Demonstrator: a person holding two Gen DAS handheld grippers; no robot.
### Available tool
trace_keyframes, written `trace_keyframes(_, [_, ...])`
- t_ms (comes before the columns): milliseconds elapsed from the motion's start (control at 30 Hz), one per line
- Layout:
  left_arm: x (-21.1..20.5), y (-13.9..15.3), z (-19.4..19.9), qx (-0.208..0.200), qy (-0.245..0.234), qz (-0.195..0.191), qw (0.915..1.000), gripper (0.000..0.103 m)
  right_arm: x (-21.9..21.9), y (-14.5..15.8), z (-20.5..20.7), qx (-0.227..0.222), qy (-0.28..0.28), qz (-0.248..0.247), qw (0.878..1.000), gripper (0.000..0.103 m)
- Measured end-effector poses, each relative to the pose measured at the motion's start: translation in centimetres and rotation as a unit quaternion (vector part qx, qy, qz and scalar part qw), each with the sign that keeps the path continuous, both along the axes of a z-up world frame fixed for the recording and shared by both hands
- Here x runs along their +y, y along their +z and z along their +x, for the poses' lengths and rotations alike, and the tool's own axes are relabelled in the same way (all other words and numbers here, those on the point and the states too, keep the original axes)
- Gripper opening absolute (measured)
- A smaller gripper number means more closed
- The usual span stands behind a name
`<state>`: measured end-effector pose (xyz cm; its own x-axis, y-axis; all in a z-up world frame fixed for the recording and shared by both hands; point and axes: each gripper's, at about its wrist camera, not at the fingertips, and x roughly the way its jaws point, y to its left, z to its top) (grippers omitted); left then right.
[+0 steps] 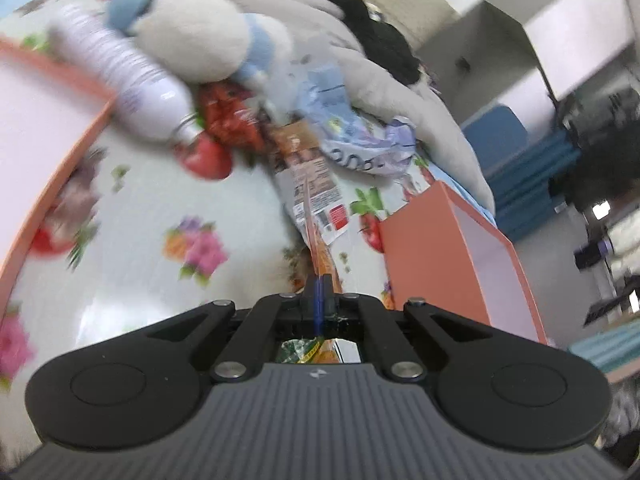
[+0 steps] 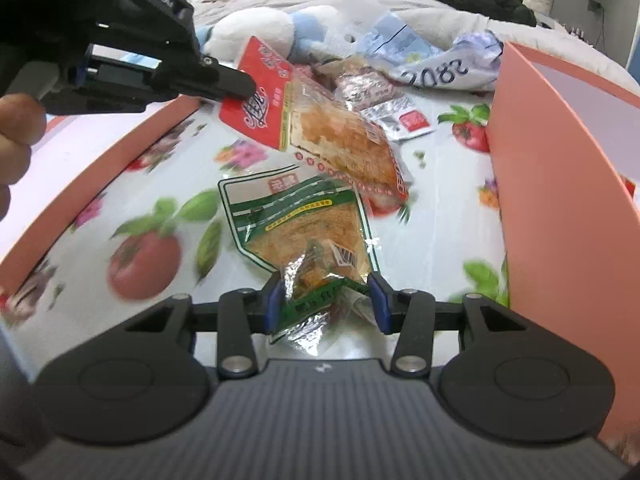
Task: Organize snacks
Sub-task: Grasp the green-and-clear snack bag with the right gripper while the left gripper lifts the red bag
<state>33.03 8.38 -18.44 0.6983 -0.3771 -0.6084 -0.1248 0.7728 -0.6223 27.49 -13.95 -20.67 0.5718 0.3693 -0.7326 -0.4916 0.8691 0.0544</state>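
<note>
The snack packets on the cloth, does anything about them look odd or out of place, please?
Yes. The green packet sits crumpled between the right gripper's parted fingers, its near end folded. The left gripper pinches the red packet by one corner, so it hangs tilted.

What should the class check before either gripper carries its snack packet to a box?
1. Left gripper shut on the red packet: ok.
2. Green packet lies between the fingers of the right gripper: ok.
3. Right grip firm: cannot tell.
4. Red packet lifted clear of the cloth: cannot tell.
5. Pink box beside the right gripper is open-topped: ok.
</note>
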Motion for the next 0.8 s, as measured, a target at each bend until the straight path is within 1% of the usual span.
trace_keyframes(67, [0.0,0.1,-2.2,0.002,0.018,0.009,0.9998,0.0,0.0,0.2,-1.1,-0.003,0.001,-0.003,1.0,0.047])
trace_keyframes(167, [0.0,0.0,-4.6,0.011,0.04,-0.005,0.9991,0.0,-0.6,0.4,-2.4,-0.004,0.003,-0.007,1.0,0.047])
trace_keyframes(300, [0.0,0.0,-7.4,0.014,0.067,-0.004,0.9976,0.0,-1.5,0.5,-4.0,-0.003,0.004,-0.016,1.0,0.047])
trace_keyframes(433, [-0.2,0.2,-10.2,0.015,0.085,0.008,0.9963,0.0,-2.6,0.5,-5.8,0.001,-0.003,-0.02,1.0,0.047])
trace_keyframes(500, [-0.1,-0.3,-11.6,0.03,0.097,0.014,0.9947,0.0,-2.9,0.6,-6.8,0.001,-0.003,-0.023,1.0,0.047])
trace_keyframes(600, [-0.2,-0.8,-13.9,0.041,0.106,0.012,0.9934,0.0,-3.3,0.7,-8.0,0.0,0.006,-0.027,1.0,0.046])
trace_keyframes(700, [0.1,-1.5,-16.0,0.054,0.124,-0.011,0.9907,0.0,-3.2,0.9,-9.3,-0.009,0.012,-0.032,0.999,0.046])
trace_keyframes(800, [0.7,-2.3,-17.6,0.064,0.143,-0.031,0.9871,0.0,-2.8,1.1,-10.1,-0.012,0.035,-0.041,0.998,0.047])
